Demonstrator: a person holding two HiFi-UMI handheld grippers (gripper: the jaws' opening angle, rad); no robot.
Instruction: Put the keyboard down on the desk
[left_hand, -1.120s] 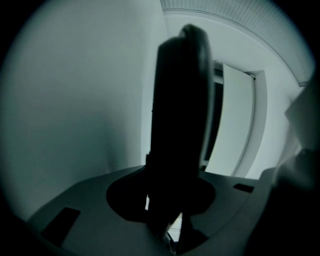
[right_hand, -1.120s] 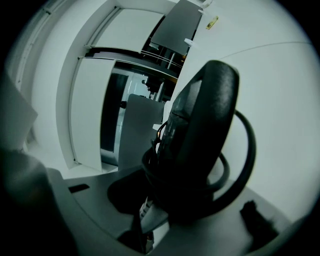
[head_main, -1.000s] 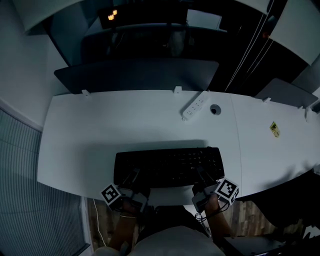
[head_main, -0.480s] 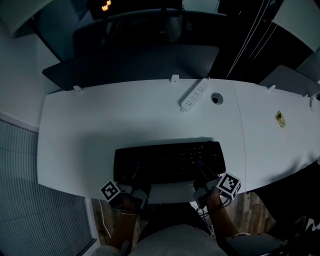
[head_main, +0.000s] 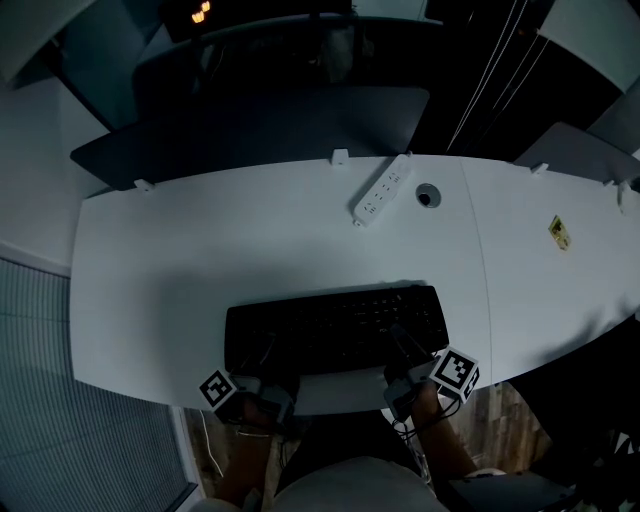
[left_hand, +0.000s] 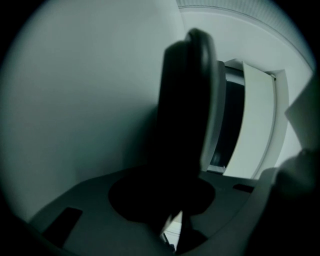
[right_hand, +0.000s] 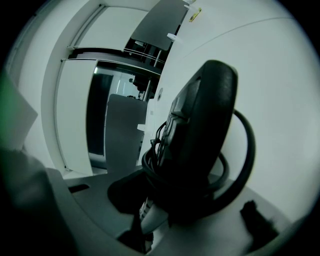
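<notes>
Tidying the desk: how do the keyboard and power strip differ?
The keyboard is black; the power strip is white. The keyboard is far bigger than the power strip. The keyboard is at the front of the desk, the power strip slanted near the back. Both are long and flat.

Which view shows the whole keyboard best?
The head view: the whole black keyboard is seen from above, over the white desk near its front edge. The left gripper view shows only one end, edge-on; the right gripper view shows the other end with a looped cable.
</notes>
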